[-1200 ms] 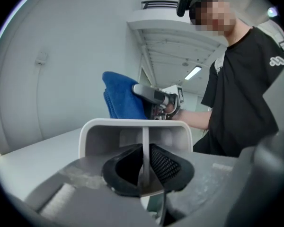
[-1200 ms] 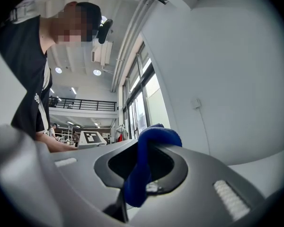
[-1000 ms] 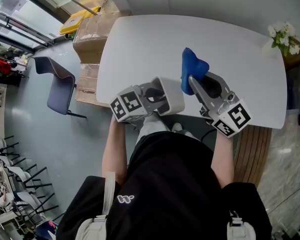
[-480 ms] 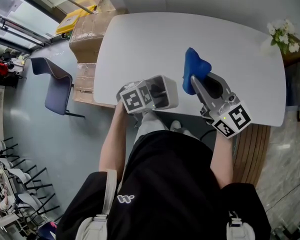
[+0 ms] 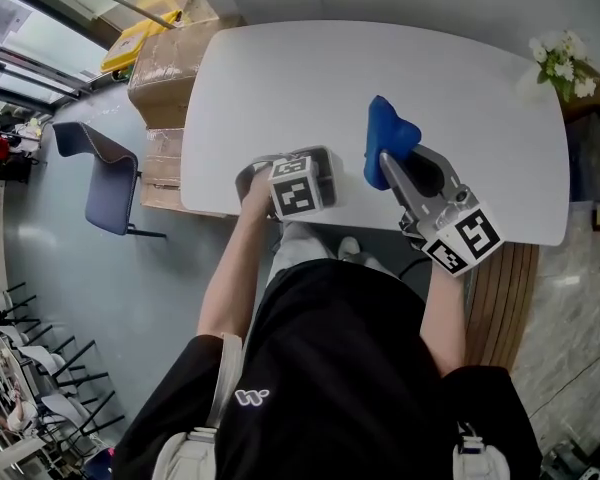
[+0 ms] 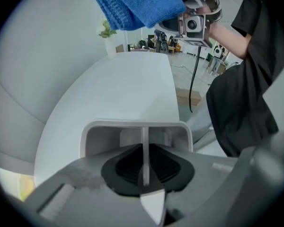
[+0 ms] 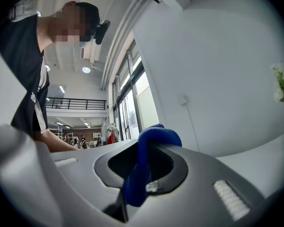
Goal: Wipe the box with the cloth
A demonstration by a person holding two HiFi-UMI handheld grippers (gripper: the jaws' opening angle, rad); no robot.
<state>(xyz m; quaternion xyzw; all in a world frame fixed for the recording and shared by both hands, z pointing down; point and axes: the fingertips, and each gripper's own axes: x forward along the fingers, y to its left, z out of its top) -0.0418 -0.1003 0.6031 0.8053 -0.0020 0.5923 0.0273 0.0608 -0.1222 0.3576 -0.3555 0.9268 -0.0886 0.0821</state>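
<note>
White table (image 5: 380, 68) fills the upper middle of the head view; a person in a black shirt (image 5: 350, 368) stands at its near edge. Stacked cardboard cartons (image 5: 165, 68) sit on the floor off the table's left end, with a blue-grey chair (image 5: 95, 168) left of them. The pale grey open box (image 6: 132, 126) is over the table's near edge, left of centre; whether it rests on the top cannot be told. Left gripper (image 6: 144, 150) points steeply down, jaws pinched nearly together on one thin wall of the box, seen edge-on between the pads. Right gripper (image 5: 388, 160) is held level to the right of the box, apart from it, jaws clamped on the blue cloth (image 7: 154, 136), which bunches past the tips. Left marker cube (image 5: 298, 190) and right marker cube (image 5: 465, 238) carry black-and-white square patterns, no words. Small white logo (image 5: 245, 398) on the shirt, not legible. No print readable on the cartons.
</note>
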